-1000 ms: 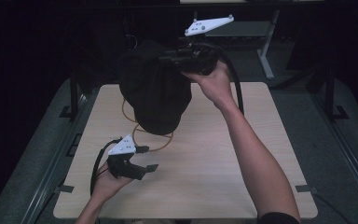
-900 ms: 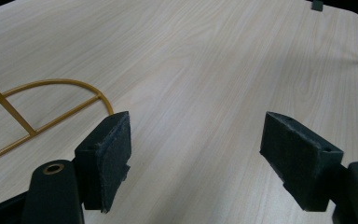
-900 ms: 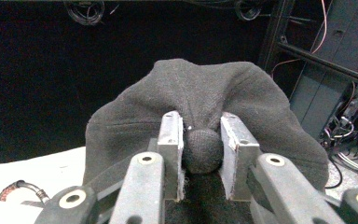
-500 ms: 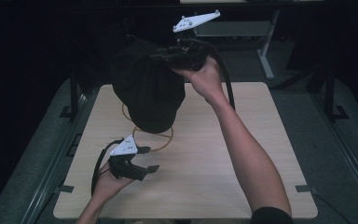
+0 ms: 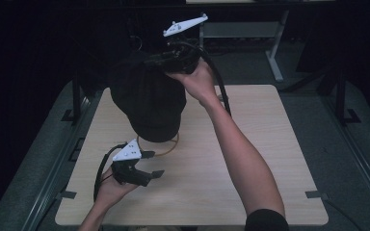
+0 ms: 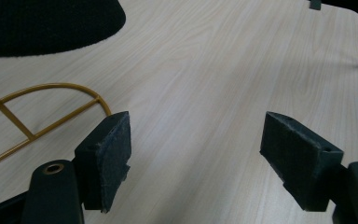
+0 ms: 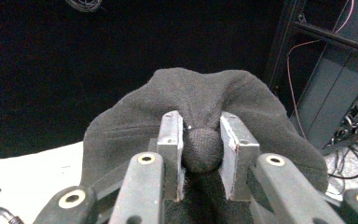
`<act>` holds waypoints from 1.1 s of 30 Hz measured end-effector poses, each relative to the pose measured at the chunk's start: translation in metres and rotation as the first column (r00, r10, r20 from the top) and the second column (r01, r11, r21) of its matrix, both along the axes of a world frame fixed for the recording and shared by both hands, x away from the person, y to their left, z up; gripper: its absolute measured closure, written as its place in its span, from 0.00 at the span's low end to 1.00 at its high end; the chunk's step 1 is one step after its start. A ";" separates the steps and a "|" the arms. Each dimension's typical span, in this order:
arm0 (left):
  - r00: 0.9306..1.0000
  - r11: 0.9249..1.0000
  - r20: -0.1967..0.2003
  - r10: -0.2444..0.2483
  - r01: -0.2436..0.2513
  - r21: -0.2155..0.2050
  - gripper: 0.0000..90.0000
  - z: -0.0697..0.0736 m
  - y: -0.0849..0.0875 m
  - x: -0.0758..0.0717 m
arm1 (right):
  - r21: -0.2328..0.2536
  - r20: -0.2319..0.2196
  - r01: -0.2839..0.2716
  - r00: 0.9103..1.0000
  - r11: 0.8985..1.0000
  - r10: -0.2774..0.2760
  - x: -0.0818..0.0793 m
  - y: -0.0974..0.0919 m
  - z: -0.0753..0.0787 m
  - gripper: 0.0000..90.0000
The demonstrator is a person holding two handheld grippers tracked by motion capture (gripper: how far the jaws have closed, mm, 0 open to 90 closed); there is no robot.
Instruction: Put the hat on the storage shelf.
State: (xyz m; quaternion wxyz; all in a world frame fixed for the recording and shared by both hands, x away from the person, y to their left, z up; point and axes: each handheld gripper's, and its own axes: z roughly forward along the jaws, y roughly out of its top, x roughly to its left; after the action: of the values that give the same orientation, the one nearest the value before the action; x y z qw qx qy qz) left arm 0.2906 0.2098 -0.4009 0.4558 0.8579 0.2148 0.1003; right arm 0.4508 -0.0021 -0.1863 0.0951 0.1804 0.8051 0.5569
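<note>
right tongs – clamped on black hat | left tongs – apart, over table

Looks like a lab or some kind of recording studio setup, pretty dim with black backdrops all around. There's one light wooden surface sitting on grey carpet, with bits of tape at its edges. Off to the side there's a dark equipment rack with loose cables hanging around it, plus a white metal desk frame at the back.
</note>
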 end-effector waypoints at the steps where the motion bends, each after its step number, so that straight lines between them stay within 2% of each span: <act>1: 1.000 1.000 -0.003 0.001 -0.001 -0.006 0.27 0.000 -0.001 -0.001 | -0.002 -0.001 0.002 1.000 1.000 -0.002 0.002 0.002 -0.002 0.80; 9: 1.000 1.000 0.001 -0.013 0.013 0.002 0.27 -0.001 -0.004 -0.002 | 0.002 -0.050 0.000 0.999 1.000 0.000 0.013 0.017 -0.012 0.80; 16: 1.000 1.000 0.013 -0.020 0.020 0.003 0.27 0.000 -0.004 -0.002 | -0.026 -0.080 0.001 0.997 1.000 -0.003 0.020 0.032 -0.024 0.80; 28: 0.999 0.999 0.011 -0.042 0.041 0.023 0.27 0.000 -0.007 -0.003 | -0.068 -0.117 0.005 0.993 0.998 -0.013 0.026 0.042 -0.034 0.78; 32: 0.999 0.998 0.009 -0.051 0.051 0.023 0.27 0.000 -0.009 -0.004 | -0.111 -0.133 -0.007 0.991 0.994 -0.008 0.029 0.047 -0.038 0.72; 33: 0.999 0.998 0.012 -0.050 0.050 0.022 0.27 0.000 -0.009 -0.004 | -0.109 -0.145 -0.012 0.989 0.994 -0.004 0.029 0.048 -0.039 0.70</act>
State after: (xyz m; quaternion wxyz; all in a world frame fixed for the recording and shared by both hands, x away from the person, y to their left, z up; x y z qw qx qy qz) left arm 0.2863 0.2012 -0.4006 0.4502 0.8673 0.1893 0.0962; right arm 0.4797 0.0463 -0.2254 0.0448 0.2135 0.8396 0.4975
